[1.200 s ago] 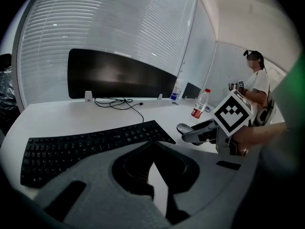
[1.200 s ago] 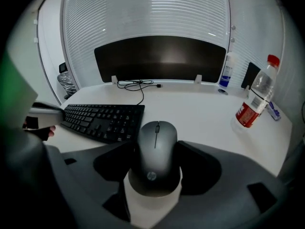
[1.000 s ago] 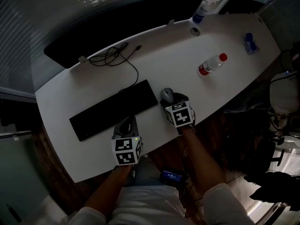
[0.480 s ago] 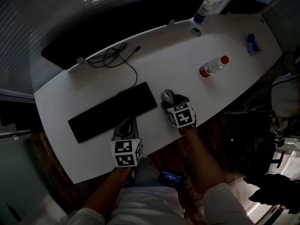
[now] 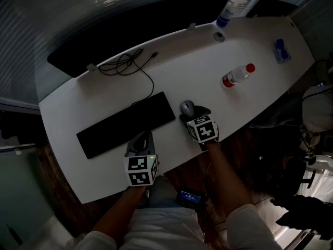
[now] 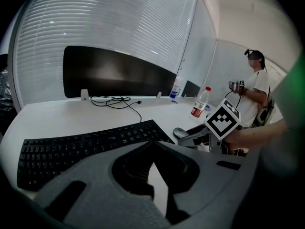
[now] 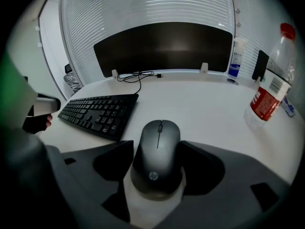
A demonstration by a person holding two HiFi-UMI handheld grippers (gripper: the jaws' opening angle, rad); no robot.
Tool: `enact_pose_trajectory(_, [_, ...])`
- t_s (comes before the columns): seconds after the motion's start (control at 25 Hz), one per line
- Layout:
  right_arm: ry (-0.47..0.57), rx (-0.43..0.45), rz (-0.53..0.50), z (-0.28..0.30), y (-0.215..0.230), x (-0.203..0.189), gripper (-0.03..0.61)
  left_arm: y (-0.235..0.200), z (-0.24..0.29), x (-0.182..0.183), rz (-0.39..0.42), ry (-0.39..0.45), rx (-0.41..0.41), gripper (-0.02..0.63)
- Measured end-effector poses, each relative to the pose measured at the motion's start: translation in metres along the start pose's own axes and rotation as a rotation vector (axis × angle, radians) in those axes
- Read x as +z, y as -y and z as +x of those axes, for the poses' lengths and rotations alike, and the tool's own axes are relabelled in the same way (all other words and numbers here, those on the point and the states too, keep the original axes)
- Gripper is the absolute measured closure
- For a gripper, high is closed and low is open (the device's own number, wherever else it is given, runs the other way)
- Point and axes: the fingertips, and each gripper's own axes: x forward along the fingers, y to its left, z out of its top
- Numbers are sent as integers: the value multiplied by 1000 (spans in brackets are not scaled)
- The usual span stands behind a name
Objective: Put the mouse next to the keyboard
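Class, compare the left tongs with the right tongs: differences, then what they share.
The right tongs clasp the mouse; the left tongs are closed on nothing. The left tongs sit in front of the keyboard, the right tongs beside its right end. Both sit at the table edge nearest the person.

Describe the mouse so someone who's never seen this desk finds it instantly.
On the white desk, go to the right end of the black keyboard. The mouse sits just past it, held between the right gripper's jaws: small, dark grey, rounded, unlike the flat keyboard and the clear red-capped bottle farther right.
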Motion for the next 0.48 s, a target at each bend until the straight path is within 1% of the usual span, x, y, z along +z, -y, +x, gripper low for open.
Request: enact_pose_trajectory(0.48, [7,-30,19,-16,6,6,285,2,-4,0,-3,7,-4,607])
